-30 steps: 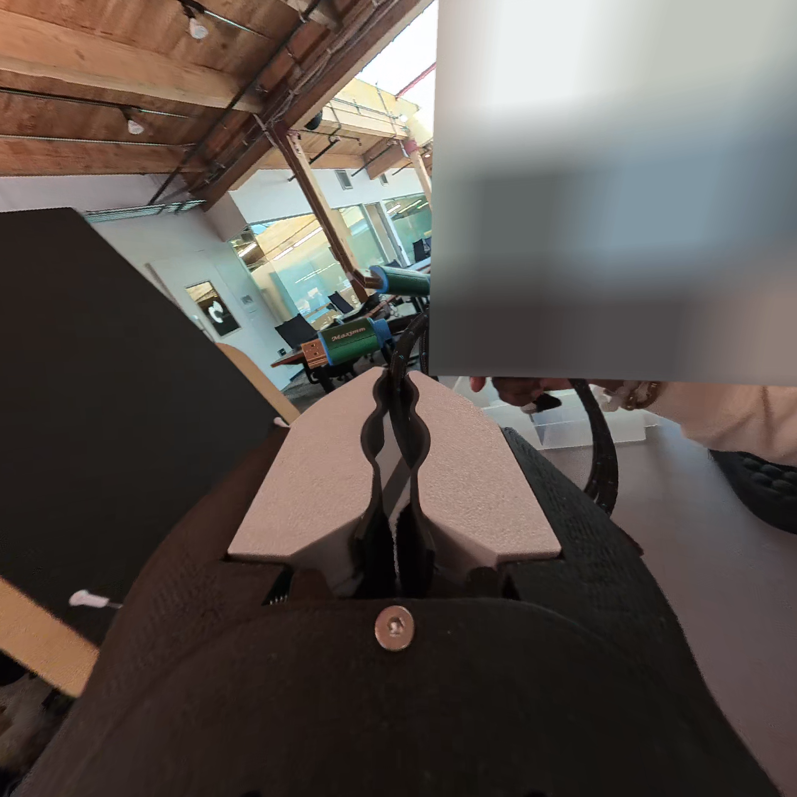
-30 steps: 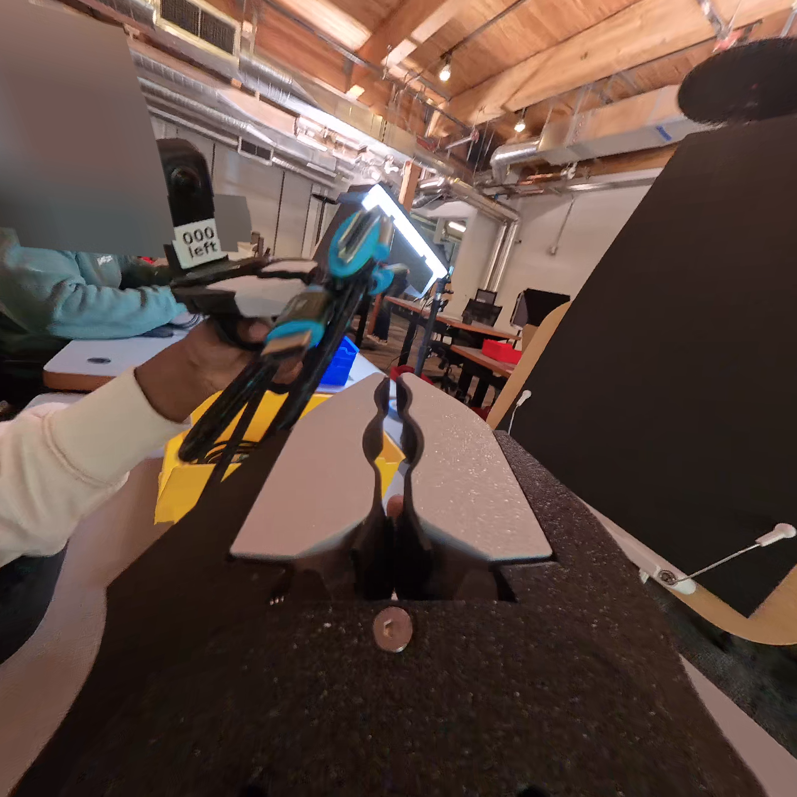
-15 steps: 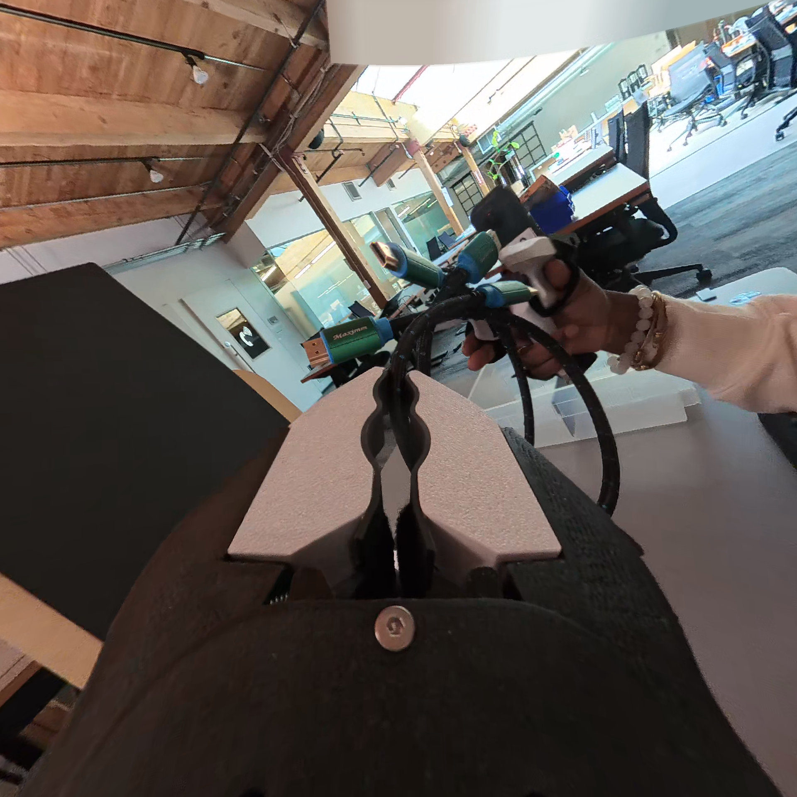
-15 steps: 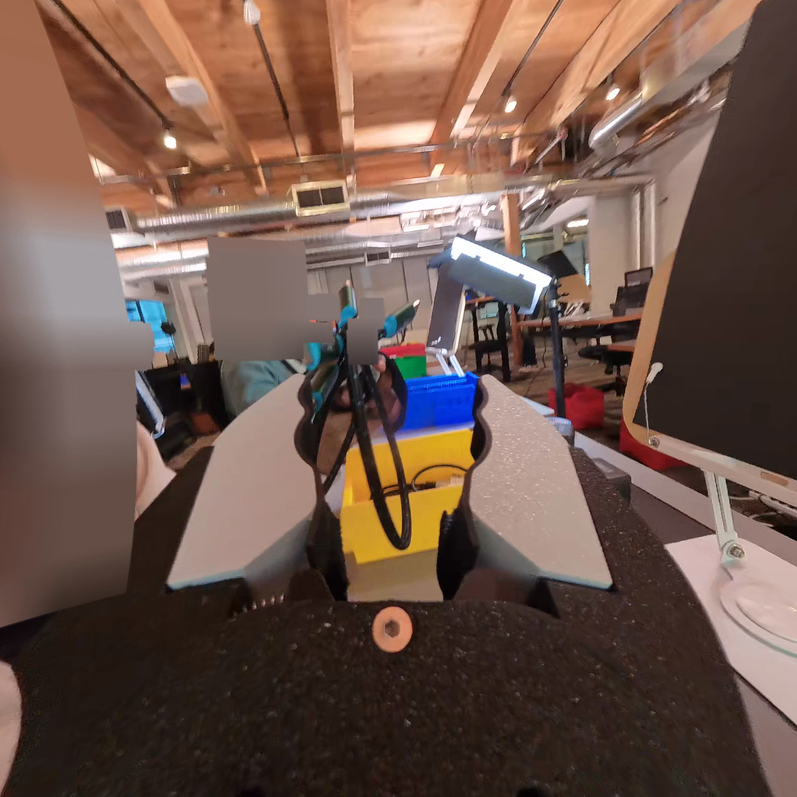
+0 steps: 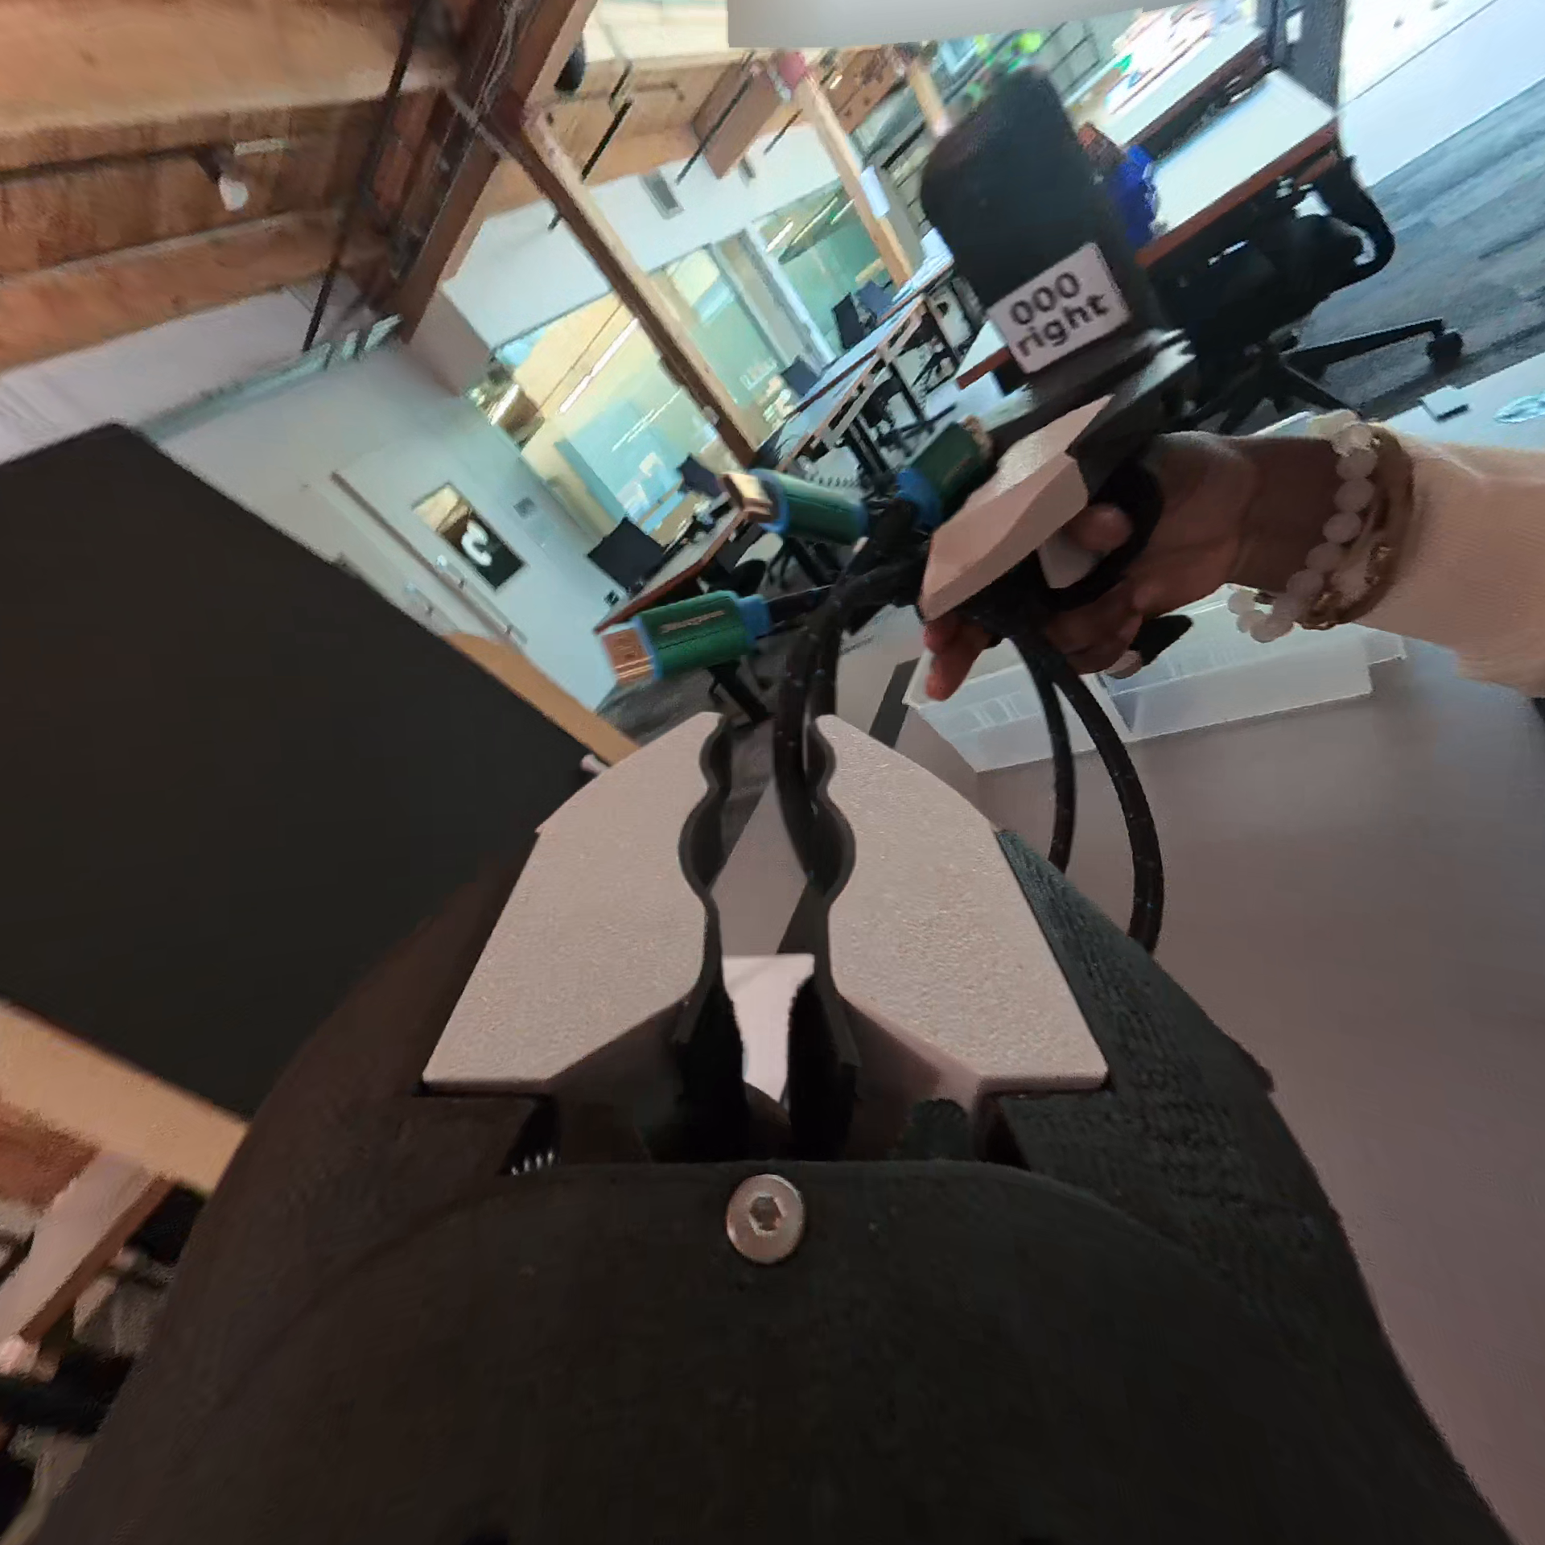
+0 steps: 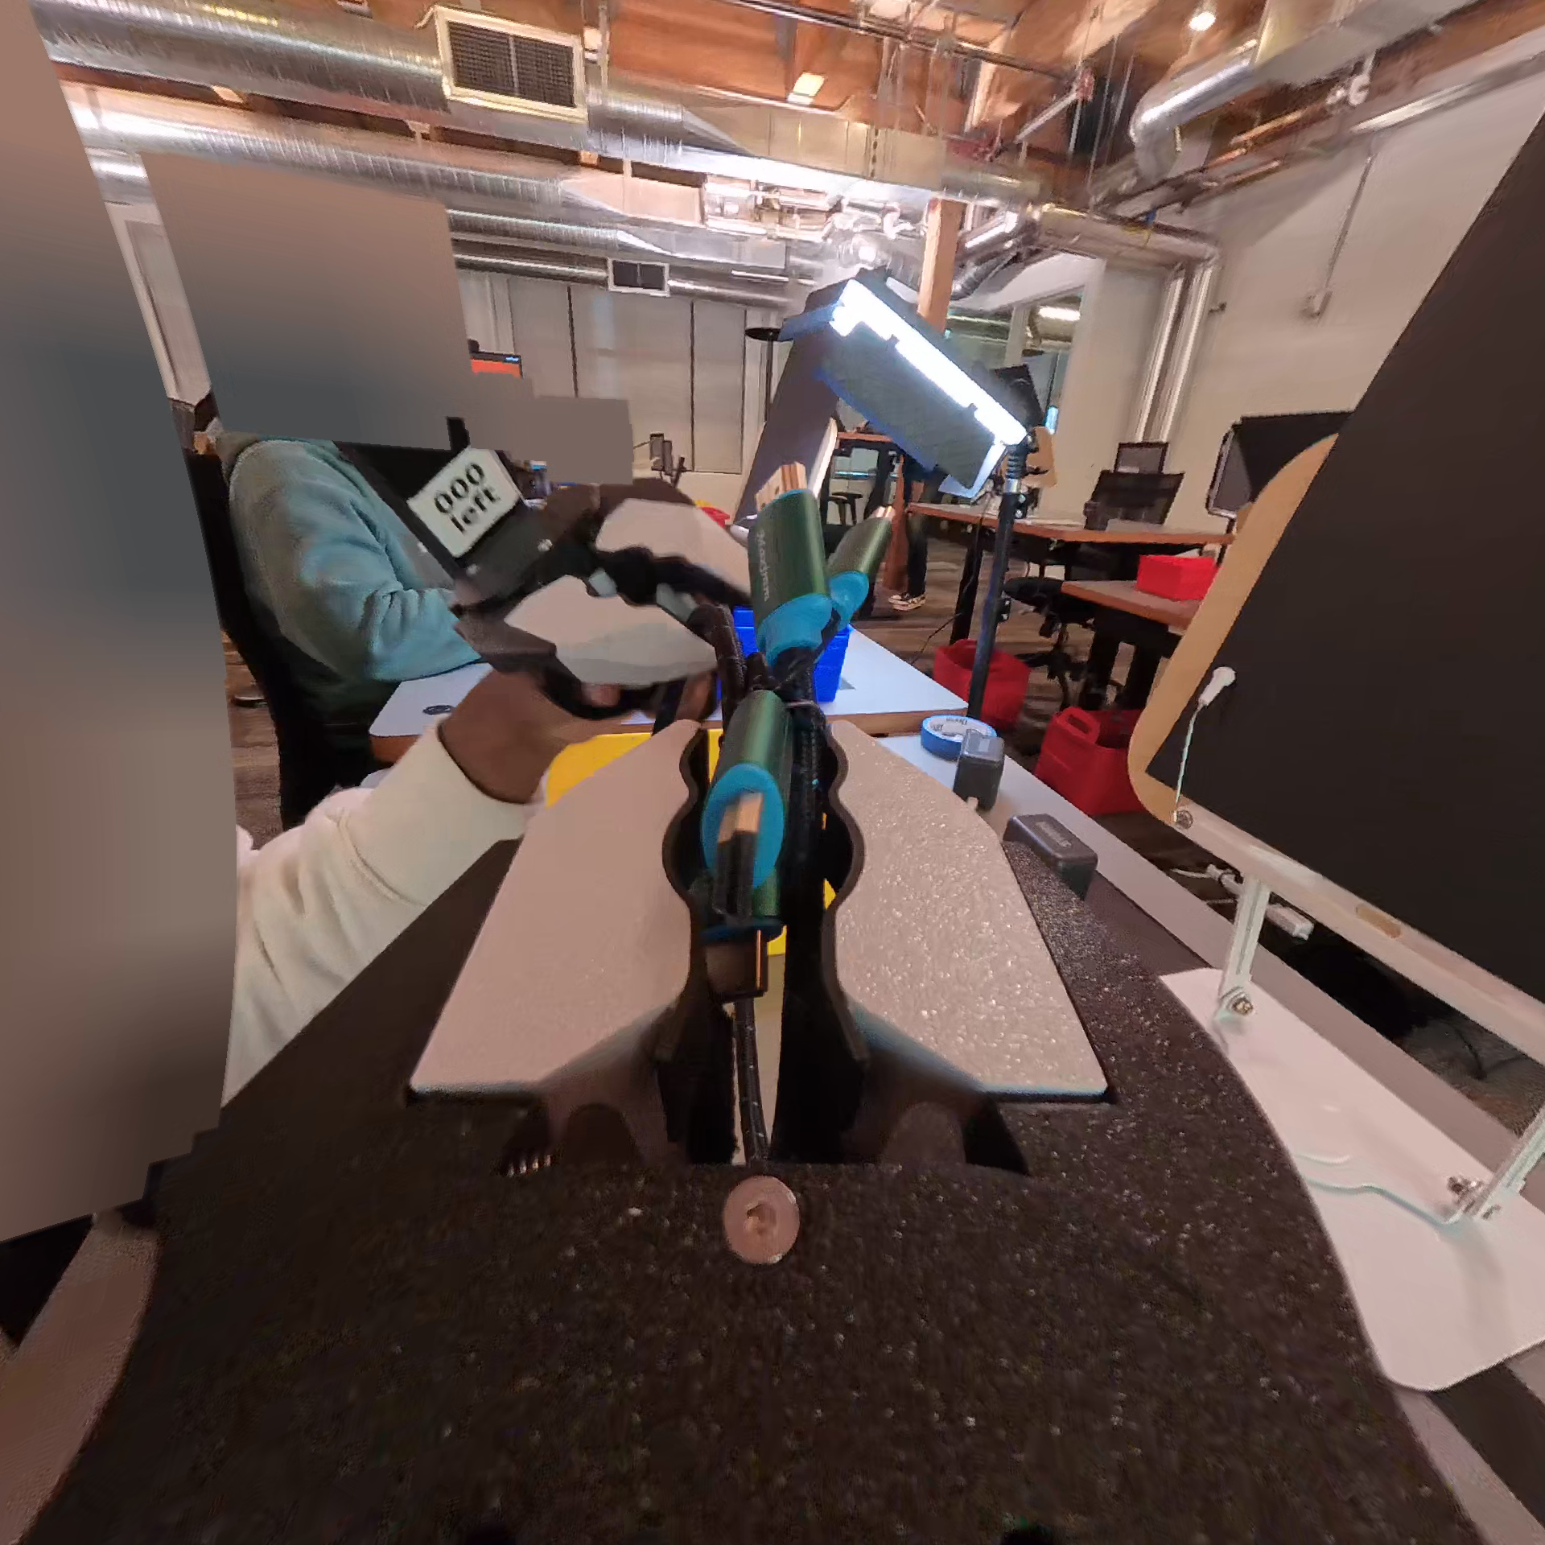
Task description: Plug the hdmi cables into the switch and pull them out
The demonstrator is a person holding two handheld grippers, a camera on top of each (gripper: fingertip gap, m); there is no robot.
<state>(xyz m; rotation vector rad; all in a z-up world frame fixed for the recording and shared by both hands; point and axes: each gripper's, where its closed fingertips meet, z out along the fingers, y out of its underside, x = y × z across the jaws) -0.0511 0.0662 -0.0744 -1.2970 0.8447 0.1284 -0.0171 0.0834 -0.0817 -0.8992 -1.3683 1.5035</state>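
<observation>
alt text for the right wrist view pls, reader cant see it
The right gripper is closing around a bundle of black HDMI cables with green-and-blue plugs, one plug between its fingers. The left gripper holds the same bundle just beyond, above a yellow bin.

A grey table (image 5: 1304, 836) is being used as the work surface. A clear plastic bin (image 5: 1170, 694) is resting on it. At its far end a roll of blue tape (image 6: 949, 736) and a small black box (image 6: 1052, 840) are lying, and a white stand base (image 6: 1371, 1187) is sitting at its right edge.
</observation>
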